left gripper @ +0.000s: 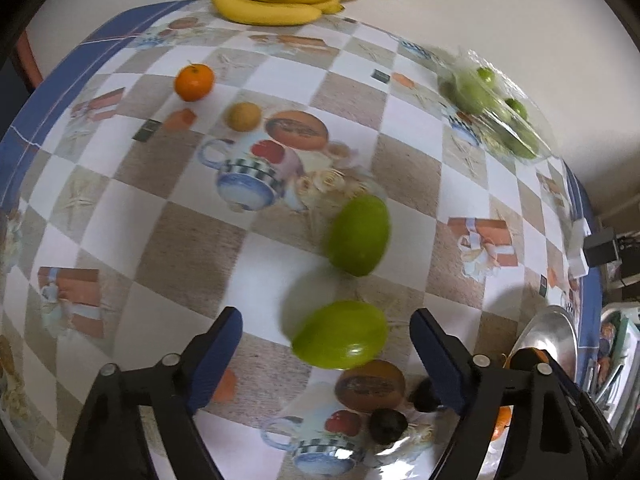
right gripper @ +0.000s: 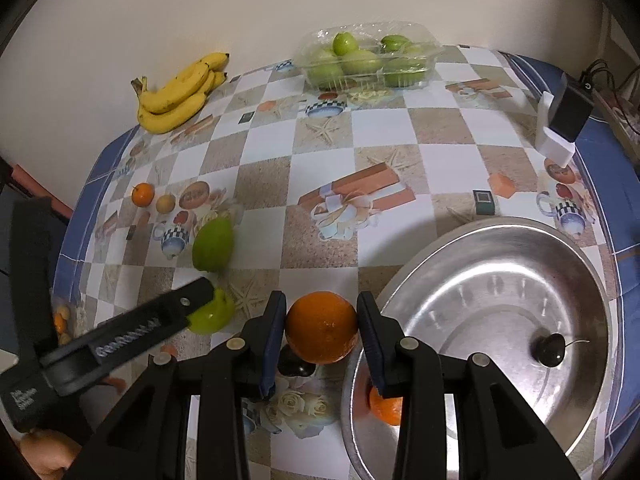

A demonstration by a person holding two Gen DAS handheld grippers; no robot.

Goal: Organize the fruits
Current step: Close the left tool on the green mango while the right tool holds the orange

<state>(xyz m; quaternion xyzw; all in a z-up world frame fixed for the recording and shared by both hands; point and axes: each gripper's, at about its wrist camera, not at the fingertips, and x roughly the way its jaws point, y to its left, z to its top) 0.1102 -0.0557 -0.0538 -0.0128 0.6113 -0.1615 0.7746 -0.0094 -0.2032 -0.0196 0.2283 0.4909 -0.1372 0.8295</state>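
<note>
An orange [right gripper: 322,328] is being gripped in the right tool [right gripper: 322,330] beside the metal bowl [right gripper: 500,228] — ready for dropping in; the left tool [left gripper: 326,344] is being held wide around a green fruit [left gripper: 340,334] — not yet pinched.

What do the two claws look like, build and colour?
Both are matte black plastic with angular arms, triangular cutouts and silver rivet heads. The left claw and right claw carry dark blue textured pads inside. White lettering marks the left one's side in the right wrist view, too blurred to read.
</note>
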